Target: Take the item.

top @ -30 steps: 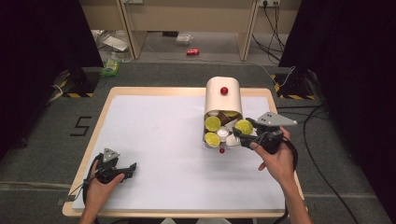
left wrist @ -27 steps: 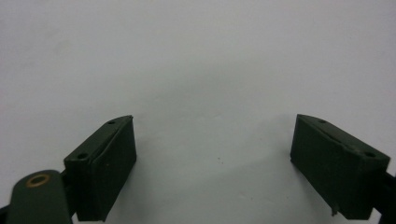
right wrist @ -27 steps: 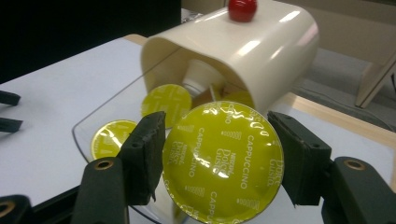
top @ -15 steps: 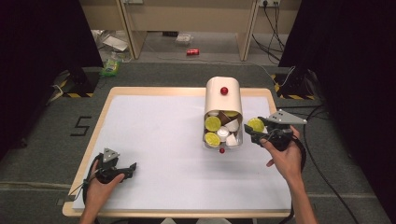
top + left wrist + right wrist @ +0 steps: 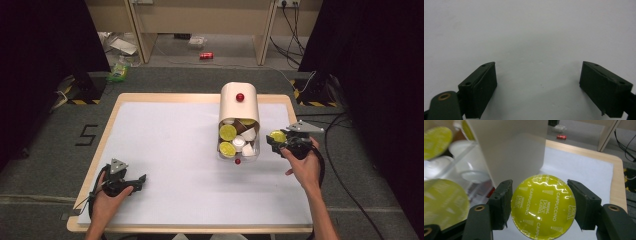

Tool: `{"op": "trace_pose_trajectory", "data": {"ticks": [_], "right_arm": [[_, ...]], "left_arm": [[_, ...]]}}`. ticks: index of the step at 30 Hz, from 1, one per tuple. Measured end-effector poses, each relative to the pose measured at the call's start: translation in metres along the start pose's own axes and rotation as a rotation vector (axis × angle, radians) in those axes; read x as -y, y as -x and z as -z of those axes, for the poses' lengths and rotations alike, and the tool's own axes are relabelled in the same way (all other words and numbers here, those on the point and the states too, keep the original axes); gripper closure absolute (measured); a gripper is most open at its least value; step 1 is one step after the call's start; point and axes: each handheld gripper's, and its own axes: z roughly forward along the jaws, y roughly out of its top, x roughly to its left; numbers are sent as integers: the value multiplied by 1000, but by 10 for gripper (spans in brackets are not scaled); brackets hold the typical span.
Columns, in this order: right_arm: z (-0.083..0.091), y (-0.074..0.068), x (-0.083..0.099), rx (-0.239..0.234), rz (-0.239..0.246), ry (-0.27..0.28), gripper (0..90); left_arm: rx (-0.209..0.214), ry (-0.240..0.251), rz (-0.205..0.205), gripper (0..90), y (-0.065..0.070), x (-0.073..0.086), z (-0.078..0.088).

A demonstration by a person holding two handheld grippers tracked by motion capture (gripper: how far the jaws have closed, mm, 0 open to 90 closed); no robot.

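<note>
1. The right gripper (image 5: 280, 141), at centre right of the high view, has its fingers (image 5: 502, 202) clamped on the rim of a yellow-lidded coffee capsule (image 5: 543, 206), one pad on each side. The lid, printed "Cappuccino", faces the camera, probably because an edge grip suits a flat round lid.
2. The capsule hangs just beside the right side of the white capsule holder (image 5: 239, 107), which lies on its side in the upper middle of the desk (image 5: 165, 135). Its open end faces the person, so the capsules inside (image 5: 228, 132) can be reached.
3. More yellow and white capsules sit at that opening, and a small red ball (image 5: 237, 161) lies on the desk just in front of it.
4. The left gripper (image 5: 131, 181), at lower left, rests low over bare white desk with its fingers (image 5: 480, 87) wide apart and nothing between them; I judge it idle, kept out of the way.
</note>
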Motion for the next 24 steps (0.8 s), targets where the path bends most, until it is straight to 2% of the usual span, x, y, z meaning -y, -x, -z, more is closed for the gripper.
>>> {"op": "trace_pose_trajectory", "data": {"ticks": [18, 24], "right_arm": [[-40, 13, 27, 25, -17, -78, 399], [-48, 17, 32, 35, -23, -96, 399]], "left_arm": [[0, -1, -2, 136, 0, 0, 0], [0, -1, 0, 136, 0, 0, 0]]}}
